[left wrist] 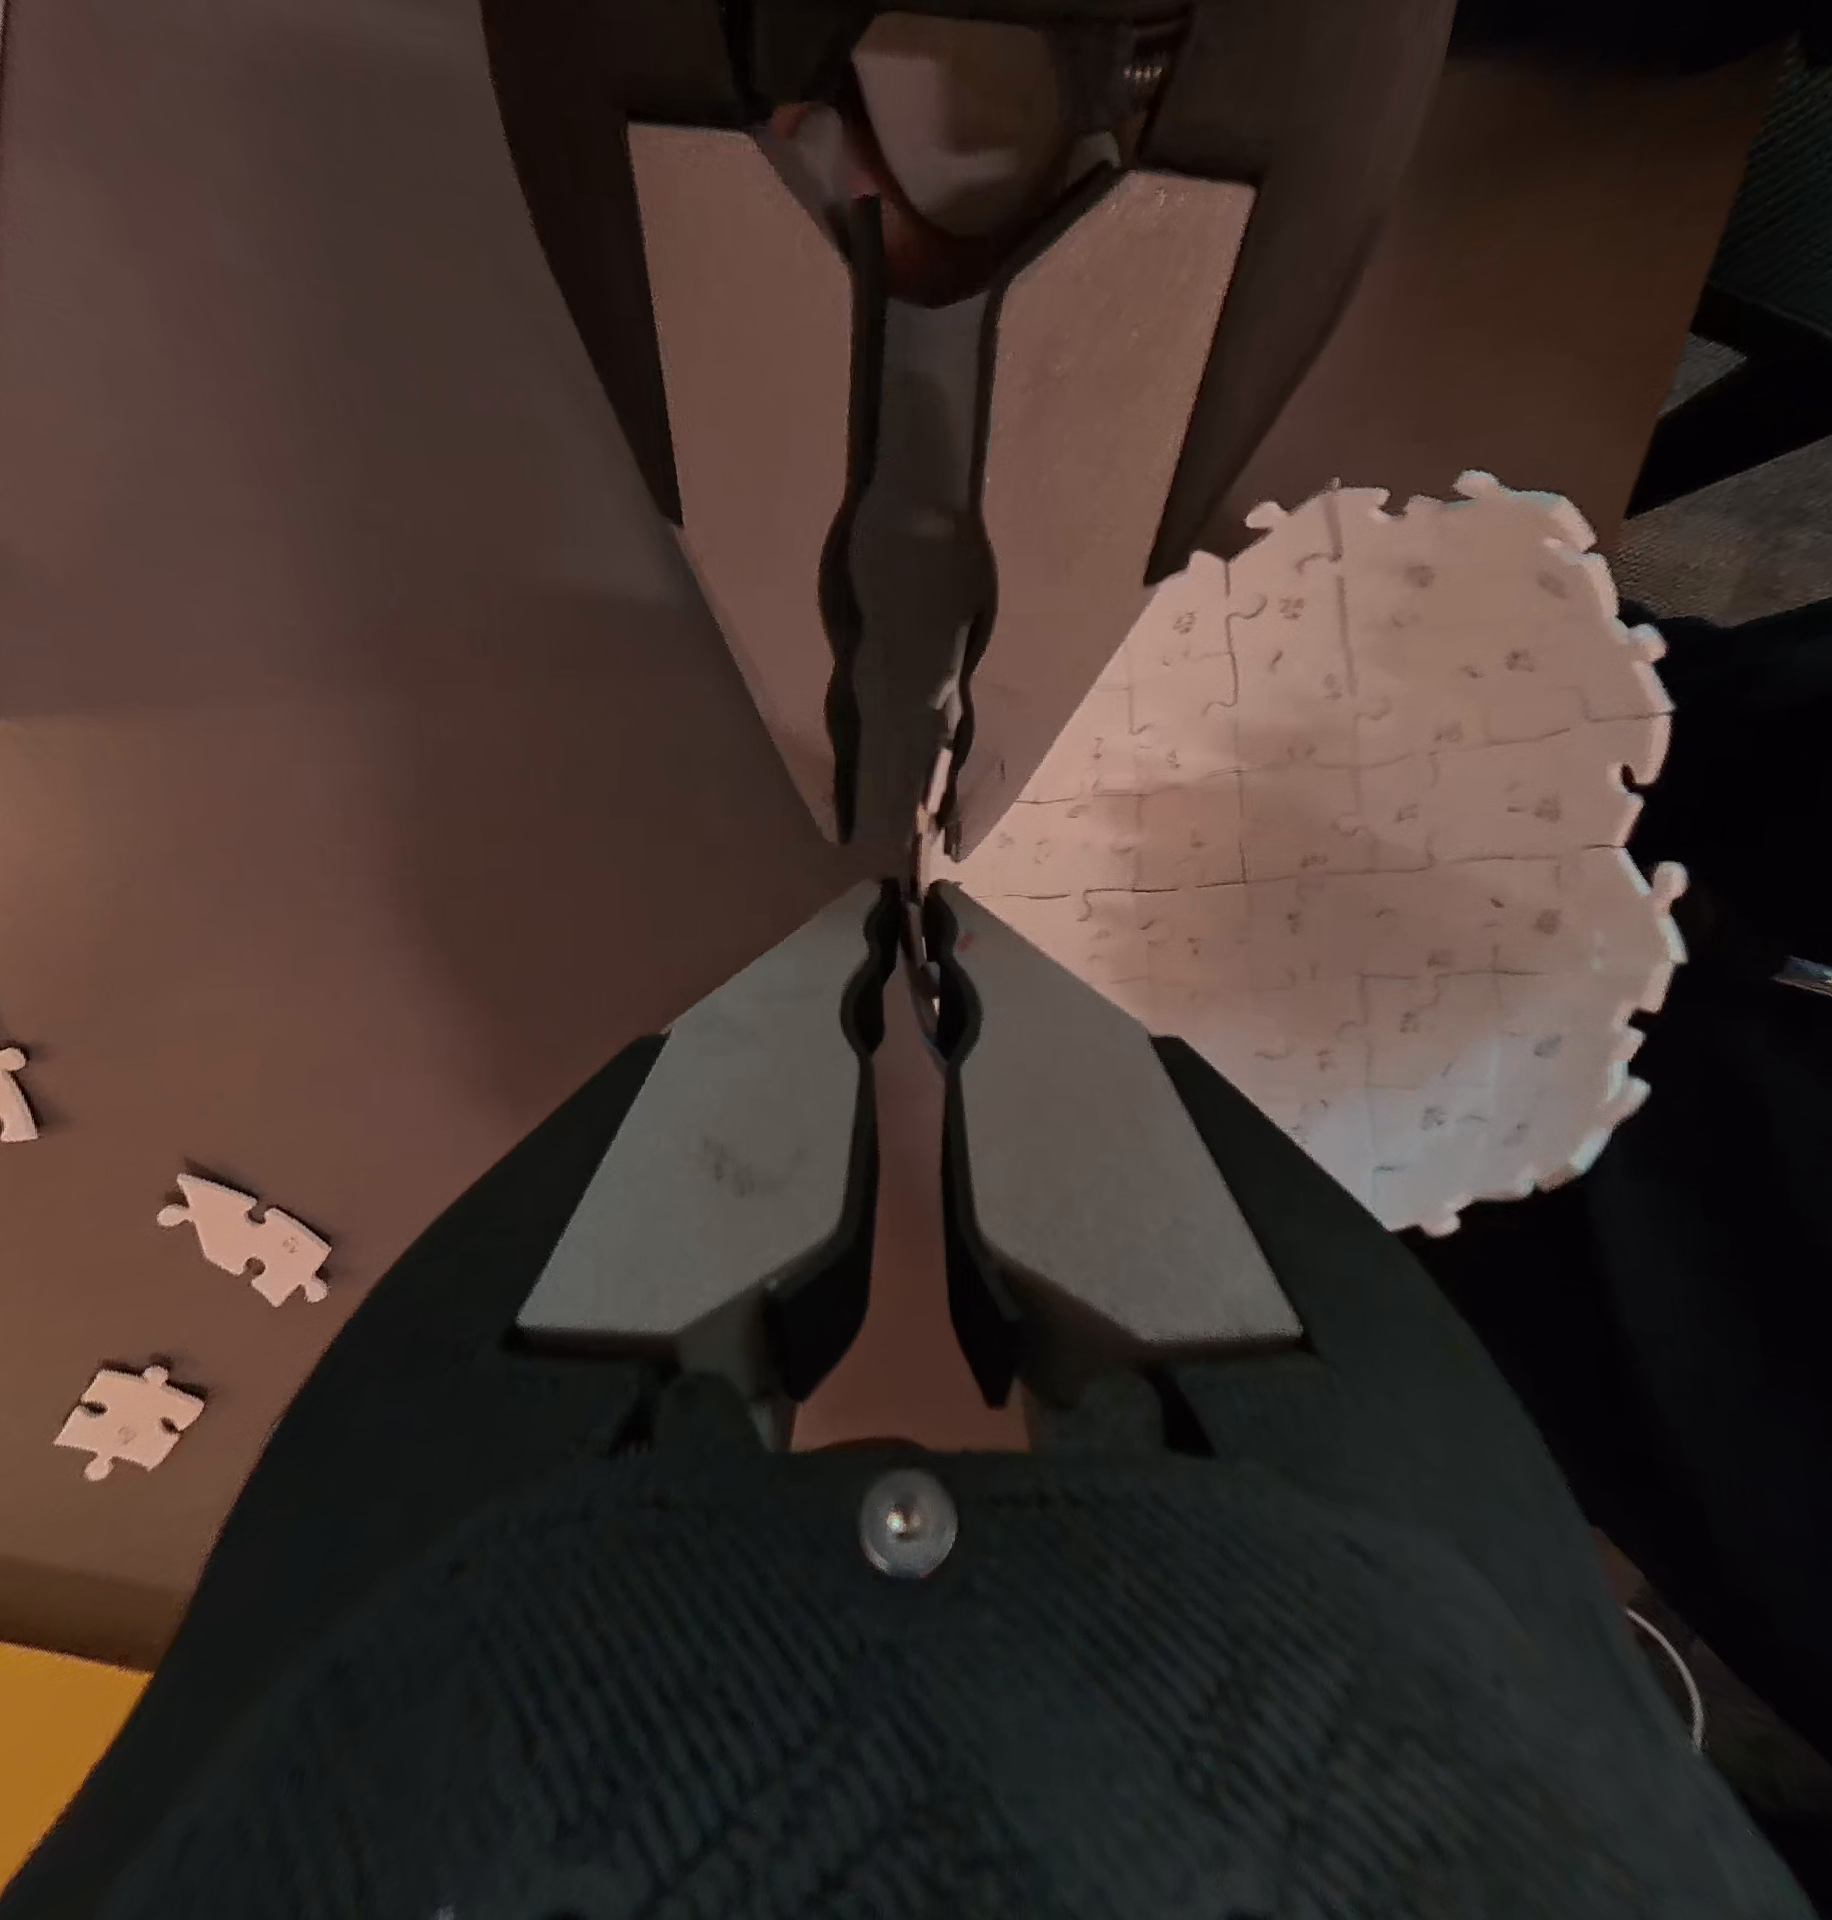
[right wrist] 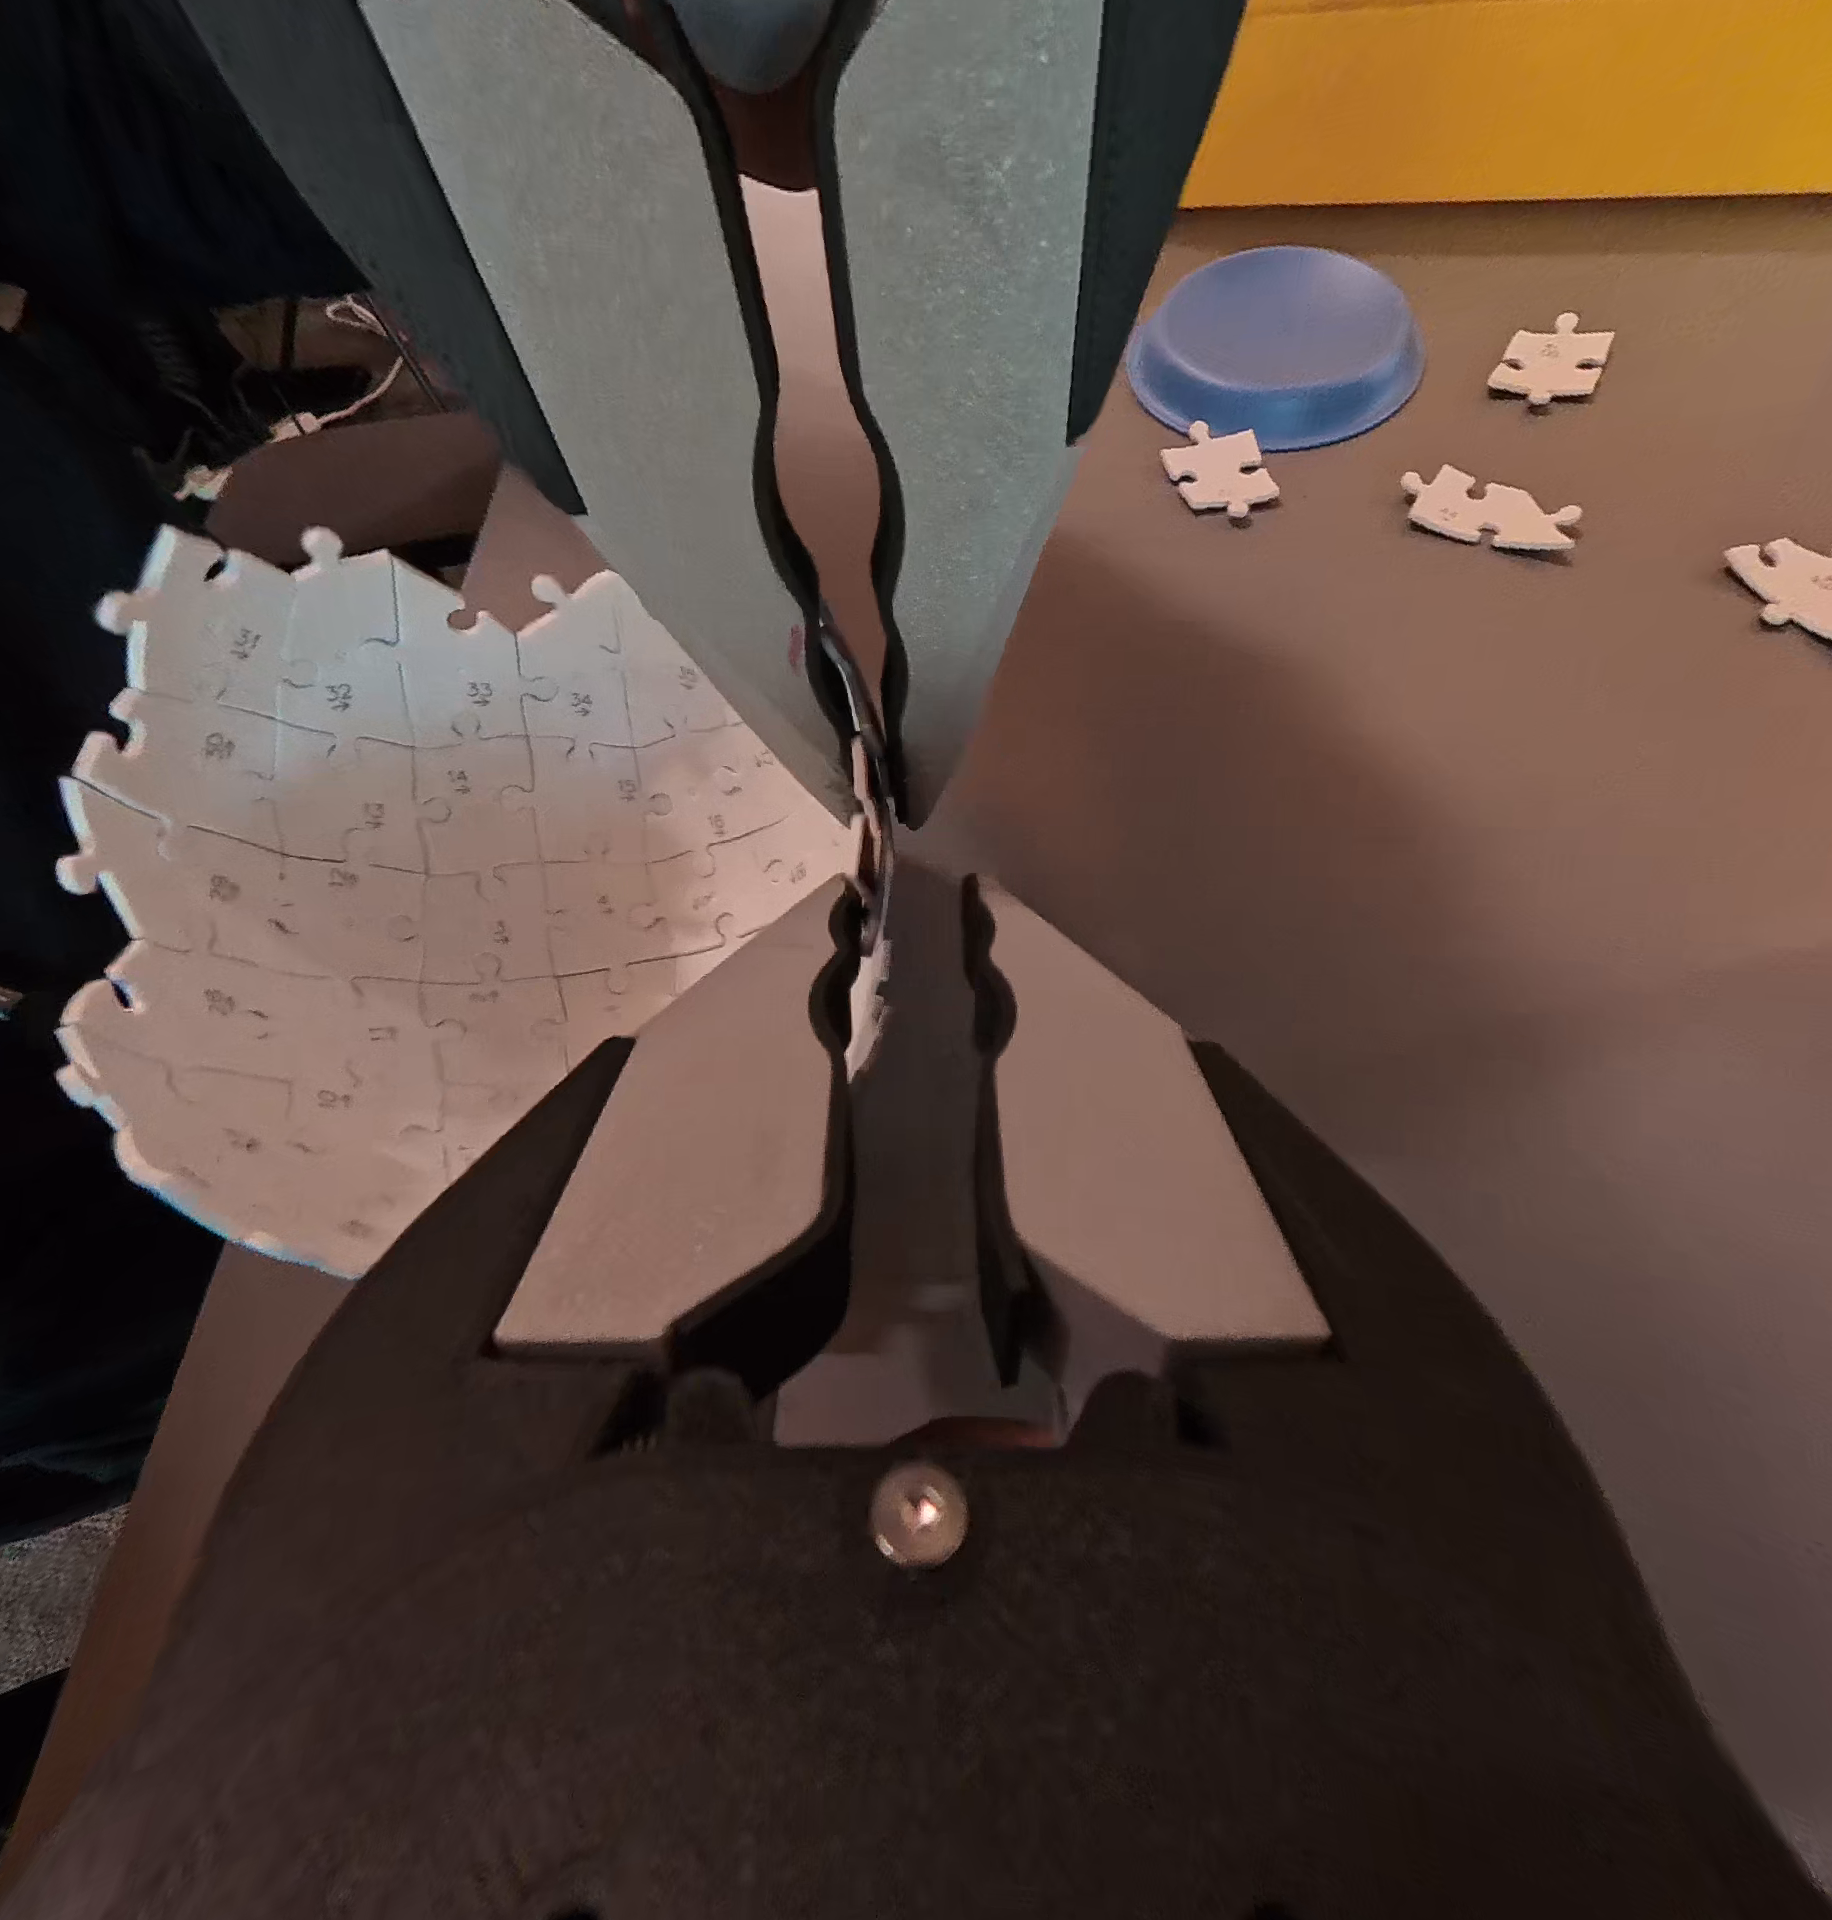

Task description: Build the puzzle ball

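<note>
Brown tabletop (right wrist: 1411, 935) fills both views, yellow surface (right wrist: 1514, 94) at 1 o'clock in right wrist view, dark area off the tabletop edge behind the ball. Puzzle ball (right wrist: 424, 883) is half built: a white curved shell of interlocked pcs w/ small printed marks, its rim jagged w/ knobs & notches, hollow side facing the cameras. Left tool (left wrist: 917, 899) is nearly closed, jaws pinching the thin edge of the shell. Right tool (right wrist: 901, 894) is narrowly open at the tips; shell edge lies against its left finger, can't tell if it grips. Both tools meet tip to tip on the same rim. Shell spreads toward 3 o'clock of left tool and 9 o'clock of right tool. Loose pieces (right wrist: 1494, 509) lie flat at 2 o'clock in right wrist view, near a blue dish (right wrist: 1276, 348); more at 8 o'clock in left wrist view
</note>
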Demonstrator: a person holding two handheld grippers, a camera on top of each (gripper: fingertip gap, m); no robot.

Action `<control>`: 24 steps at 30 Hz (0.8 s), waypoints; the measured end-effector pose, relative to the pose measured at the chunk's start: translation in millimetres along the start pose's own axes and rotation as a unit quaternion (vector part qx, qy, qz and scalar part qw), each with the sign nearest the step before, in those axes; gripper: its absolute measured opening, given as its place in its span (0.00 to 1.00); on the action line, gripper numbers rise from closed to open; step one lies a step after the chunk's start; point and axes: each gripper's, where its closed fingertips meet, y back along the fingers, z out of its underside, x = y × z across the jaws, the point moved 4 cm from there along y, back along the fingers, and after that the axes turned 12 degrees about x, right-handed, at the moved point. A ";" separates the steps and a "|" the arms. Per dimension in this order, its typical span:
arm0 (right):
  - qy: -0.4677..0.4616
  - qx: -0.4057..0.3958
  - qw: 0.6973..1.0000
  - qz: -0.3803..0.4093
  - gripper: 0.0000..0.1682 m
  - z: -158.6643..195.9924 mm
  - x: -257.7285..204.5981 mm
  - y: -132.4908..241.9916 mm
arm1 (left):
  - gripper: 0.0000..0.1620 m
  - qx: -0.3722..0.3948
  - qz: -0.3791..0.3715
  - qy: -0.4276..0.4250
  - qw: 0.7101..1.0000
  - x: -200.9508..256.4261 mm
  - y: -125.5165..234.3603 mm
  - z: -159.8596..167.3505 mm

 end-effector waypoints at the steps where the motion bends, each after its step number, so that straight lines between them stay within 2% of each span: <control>1: 0.000 0.011 1.000 -0.003 0.09 -2.7 -0.8 1.8 | 0.01 0.002 0.004 0.000 1.000 0.7 0.7 -0.6; 6: 0.009 0.034 0.999 -0.013 0.00 -8.5 -4.5 4.6 | 0.01 -0.005 0.003 -0.006 1.000 1.0 0.2 0.3; 16: 0.014 0.042 0.999 -0.014 0.00 -8.8 -5.1 3.7 | 0.03 -0.009 0.007 -0.002 1.000 2.5 0.8 5.9; 24: 0.005 0.058 0.998 -0.020 0.00 -10.2 -7.6 2.3 | 0.08 0.028 0.010 0.001 1.000 4.4 7.8 7.3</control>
